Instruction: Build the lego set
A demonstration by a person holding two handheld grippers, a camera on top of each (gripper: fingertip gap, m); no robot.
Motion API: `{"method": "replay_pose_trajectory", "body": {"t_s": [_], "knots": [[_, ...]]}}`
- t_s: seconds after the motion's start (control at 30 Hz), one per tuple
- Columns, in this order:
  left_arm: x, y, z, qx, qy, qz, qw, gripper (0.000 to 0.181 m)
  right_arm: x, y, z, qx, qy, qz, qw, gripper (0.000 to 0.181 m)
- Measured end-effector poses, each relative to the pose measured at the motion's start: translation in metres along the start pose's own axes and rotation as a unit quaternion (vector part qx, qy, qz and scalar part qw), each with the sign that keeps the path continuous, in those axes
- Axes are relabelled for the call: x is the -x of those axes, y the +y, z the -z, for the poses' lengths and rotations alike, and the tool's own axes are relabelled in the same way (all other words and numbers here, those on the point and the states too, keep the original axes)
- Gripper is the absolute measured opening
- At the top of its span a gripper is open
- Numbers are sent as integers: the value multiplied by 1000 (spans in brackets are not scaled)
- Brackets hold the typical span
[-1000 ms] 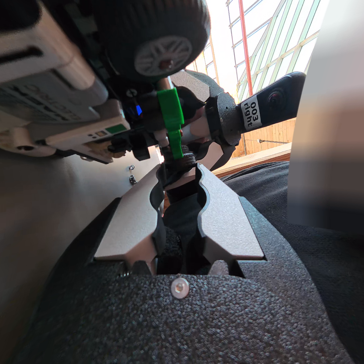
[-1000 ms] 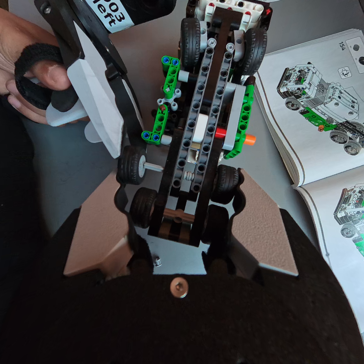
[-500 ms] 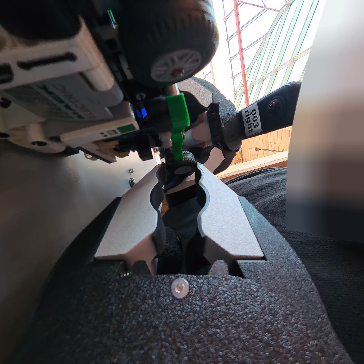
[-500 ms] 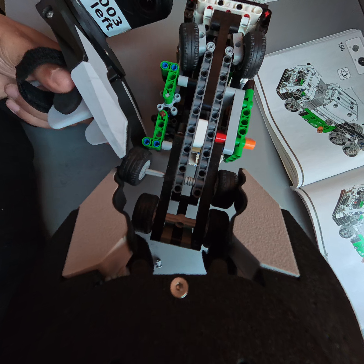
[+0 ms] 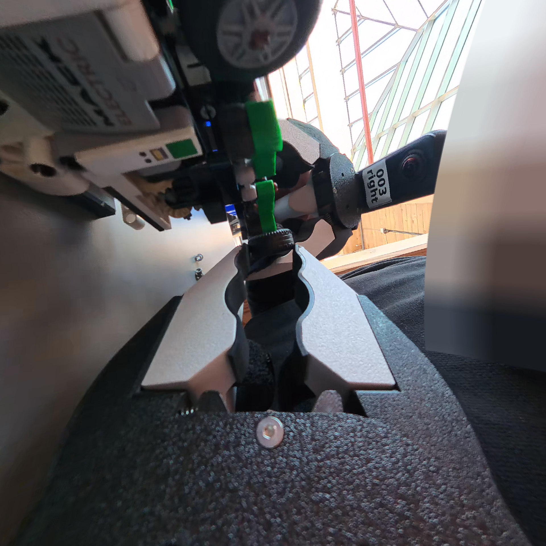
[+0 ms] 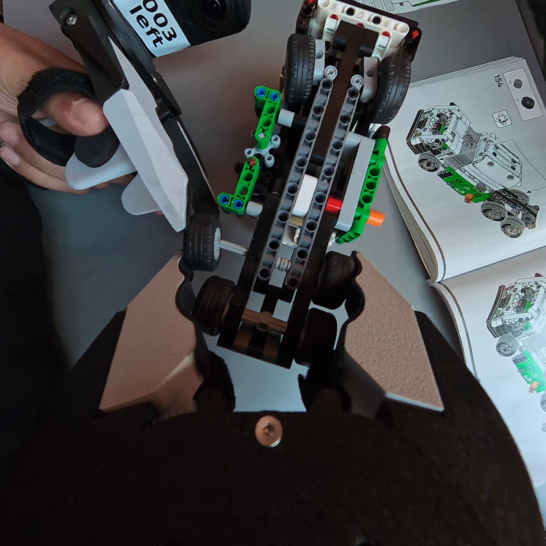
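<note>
The lego truck (image 6: 310, 183) is held upside down, its black and grey chassis beams facing up. My right gripper (image 6: 269, 260) is shut on its rear end, with the fingers pressing on the rear wheels. A thin light grey axle (image 6: 233, 246) sticks out of the chassis on the left side. A small black wheel (image 6: 202, 242) sits on the axle's outer end, apart from the frame. My left gripper (image 6: 192, 218) is shut on this wheel at its fingertips. In the left wrist view the wheel (image 5: 270, 239) sits between the tips of my left gripper (image 5: 267, 251), with the truck (image 5: 103, 118) close above.
An open instruction booklet (image 6: 472, 177) lies on the grey table (image 6: 103, 266) right of the truck. A person's hand (image 6: 44, 118) holds the left gripper. Two small parts (image 5: 198, 264) lie on the table. Dark cloth (image 5: 472, 384) shows lower right.
The truck has come closer to the left gripper's camera and tilted slightly. The wheel has stayed in the left fingertips on the axle's end. Both grips are unchanged.
</note>
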State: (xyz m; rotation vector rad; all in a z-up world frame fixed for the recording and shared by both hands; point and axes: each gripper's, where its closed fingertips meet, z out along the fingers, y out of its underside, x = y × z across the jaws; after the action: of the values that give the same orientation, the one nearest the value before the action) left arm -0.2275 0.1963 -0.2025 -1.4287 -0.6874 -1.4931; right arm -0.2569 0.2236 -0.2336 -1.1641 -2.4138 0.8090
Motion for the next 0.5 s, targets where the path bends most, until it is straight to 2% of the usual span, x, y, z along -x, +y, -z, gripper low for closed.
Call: {"method": "replay_pose_trajectory", "body": {"t_s": [0.3, 0.5], "knots": [[0, -2, -2, 21, 13, 18, 1000, 26, -1, 1, 0, 12, -9, 2, 1000, 103], [1, -2, -4, 45, 7, 0, 999, 26, -3, 4, 0, 26, -20, 15, 999, 103]]}}
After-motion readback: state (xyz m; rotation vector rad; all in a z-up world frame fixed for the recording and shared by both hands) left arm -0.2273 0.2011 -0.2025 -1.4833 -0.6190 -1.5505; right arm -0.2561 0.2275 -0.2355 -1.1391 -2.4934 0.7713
